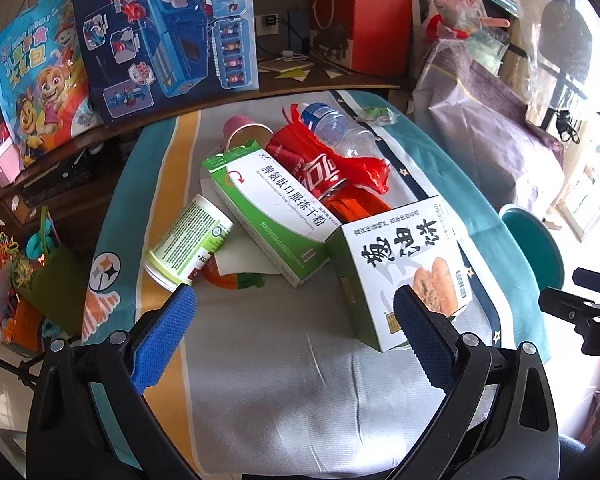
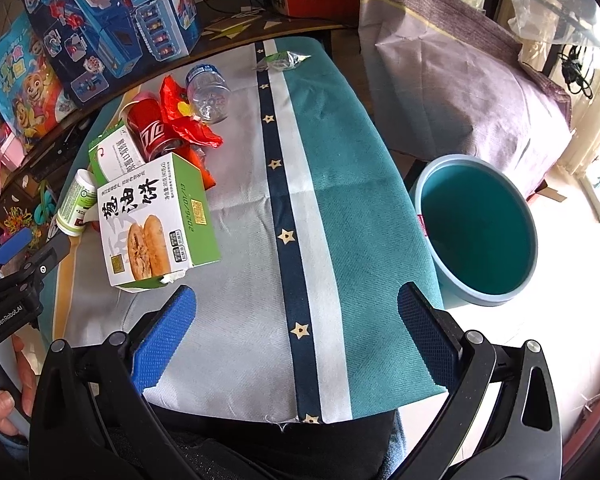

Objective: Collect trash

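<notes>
A heap of trash lies on the cloth-covered table (image 1: pixel 284 360): a green-and-white pastry box (image 1: pixel 404 272) (image 2: pixel 160 220), a long medicine box (image 1: pixel 272 204), a white-and-green pill bottle (image 1: pixel 188 240) (image 2: pixel 74 208), a red cola can (image 1: pixel 316 164) (image 2: pixel 150 130), a red wrapper (image 1: pixel 364 168), a clear plastic bottle (image 1: pixel 336 124) (image 2: pixel 209 90) and a pink paper cup (image 1: pixel 242 130). My left gripper (image 1: pixel 294 308) is open just in front of the pastry box and pill bottle, holding nothing. My right gripper (image 2: pixel 296 312) is open over bare cloth, with a teal bin (image 2: pixel 476 228) to its right.
A small green wrapper (image 2: pixel 282 60) lies at the table's far edge. Toy boxes (image 1: pixel 164 28) and bags line a shelf behind. A grey-purple covered bundle (image 2: pixel 460 68) stands at the right. The other gripper's body (image 2: pixel 16 280) and a hand (image 2: pixel 4 404) show at left.
</notes>
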